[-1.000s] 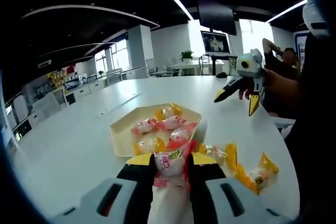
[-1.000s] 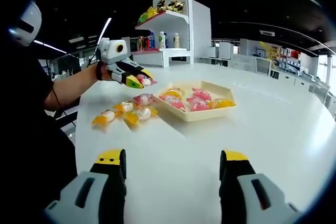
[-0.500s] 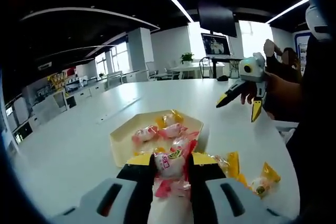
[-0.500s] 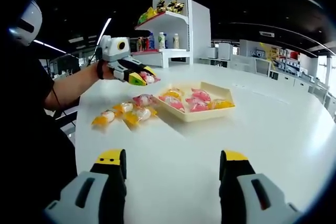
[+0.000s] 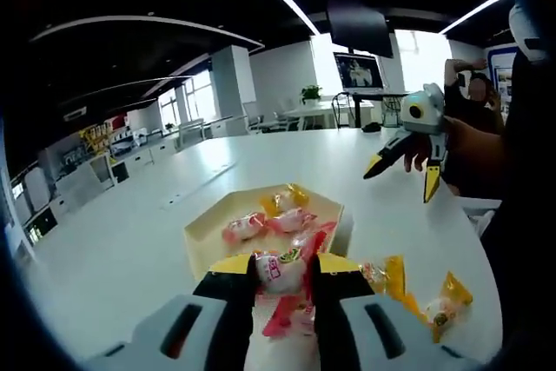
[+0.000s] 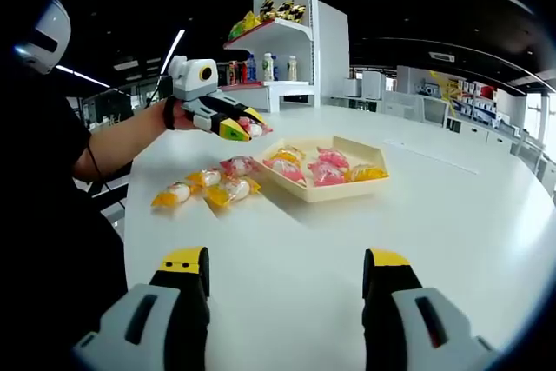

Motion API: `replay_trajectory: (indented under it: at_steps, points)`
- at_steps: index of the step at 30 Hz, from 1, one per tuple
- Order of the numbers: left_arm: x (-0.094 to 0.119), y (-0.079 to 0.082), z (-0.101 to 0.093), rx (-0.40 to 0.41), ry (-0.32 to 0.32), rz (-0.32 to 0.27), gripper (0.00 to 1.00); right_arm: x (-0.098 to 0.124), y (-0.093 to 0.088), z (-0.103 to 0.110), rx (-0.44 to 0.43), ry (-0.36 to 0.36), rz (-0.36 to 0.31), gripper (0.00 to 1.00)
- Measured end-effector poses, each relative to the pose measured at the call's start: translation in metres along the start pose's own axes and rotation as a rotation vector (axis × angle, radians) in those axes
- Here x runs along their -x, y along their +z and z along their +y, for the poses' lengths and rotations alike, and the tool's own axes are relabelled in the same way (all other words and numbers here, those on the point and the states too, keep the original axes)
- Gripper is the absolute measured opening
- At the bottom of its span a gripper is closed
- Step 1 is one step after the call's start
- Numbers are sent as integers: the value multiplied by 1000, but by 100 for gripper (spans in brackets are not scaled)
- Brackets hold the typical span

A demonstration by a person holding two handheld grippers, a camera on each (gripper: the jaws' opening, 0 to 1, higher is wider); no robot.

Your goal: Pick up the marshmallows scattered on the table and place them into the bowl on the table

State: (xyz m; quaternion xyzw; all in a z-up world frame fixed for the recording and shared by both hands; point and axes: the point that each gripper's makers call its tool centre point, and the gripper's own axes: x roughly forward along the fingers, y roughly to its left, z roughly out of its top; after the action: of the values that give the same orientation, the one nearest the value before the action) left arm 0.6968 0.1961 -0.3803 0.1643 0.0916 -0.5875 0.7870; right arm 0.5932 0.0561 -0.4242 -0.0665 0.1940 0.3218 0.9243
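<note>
White table point(image 6: 452, 215), marshmallow point(image 5: 280, 270) in left tool point(image 5: 283, 268)

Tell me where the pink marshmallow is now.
The pink marshmallow is clamped in the left tongs, in the air beside the bowl, near its edge.

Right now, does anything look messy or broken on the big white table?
Nothing looks broken or spilled. A few wrapped marshmallows lie loose on the table beside the bowl, waiting to be picked up. The left gripper holds one pink marshmallow in the air near the bowl.
</note>
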Motion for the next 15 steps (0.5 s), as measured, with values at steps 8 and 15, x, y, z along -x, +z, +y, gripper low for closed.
replay_trajectory:
  at_steps: [8,15]
  points:
    - [-5,8,-3,-20,-16,-2,26,2,0,0,-4,1,-1,71]
    - [-6,13,5,-11,-14,-14,26,5,2,-4,-10,-14,-14,71]
